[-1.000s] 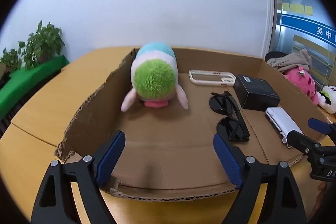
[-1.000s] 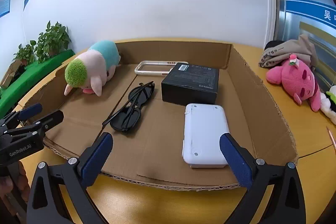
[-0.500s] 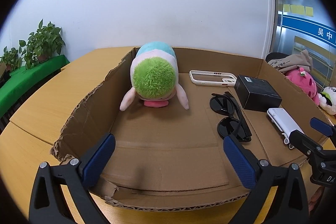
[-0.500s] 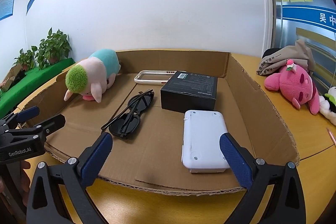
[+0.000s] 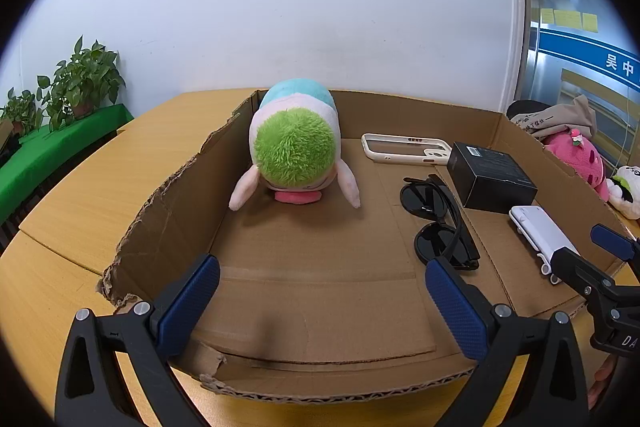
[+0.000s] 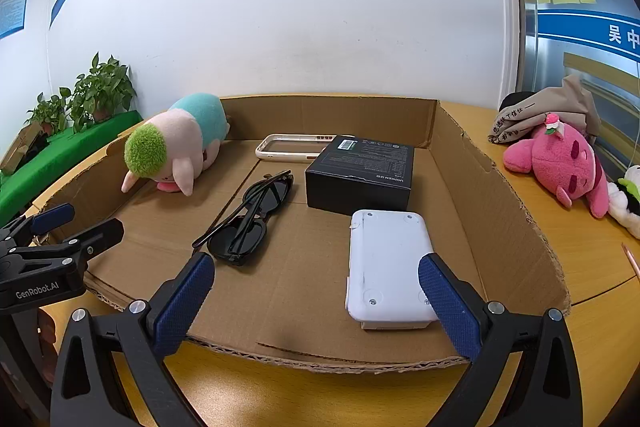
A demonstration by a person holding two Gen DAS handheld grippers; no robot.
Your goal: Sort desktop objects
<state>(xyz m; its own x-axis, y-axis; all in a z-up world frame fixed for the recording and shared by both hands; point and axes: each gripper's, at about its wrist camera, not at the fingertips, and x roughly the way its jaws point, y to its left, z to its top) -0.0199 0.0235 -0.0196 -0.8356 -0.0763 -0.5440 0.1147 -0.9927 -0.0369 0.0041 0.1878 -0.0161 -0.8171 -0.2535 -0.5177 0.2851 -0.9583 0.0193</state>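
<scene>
Cardboard tray (image 6: 500, 203) has low walls, torn and ragged along its near edge; bare floor lies open in its near-left part. Left gripper (image 5: 322, 291) and right gripper (image 6: 316, 291) both hang at that near edge, jaws spread wide — nothing grasped. Inside the tray: plush toy (image 6: 176, 147) far-left, sunglasses (image 6: 252, 219) centre, black box (image 6: 360, 171) behind, white case (image 6: 386, 267) near-right — its underside scuffed.

A: Where is there room in the box (image 5: 168, 211)?
B: The bare middle. The plush toy (image 5: 296, 151) blocks twelve o'clock; the sunglasses (image 5: 440, 223) and black box (image 5: 490, 183) block two o'clock.
</scene>
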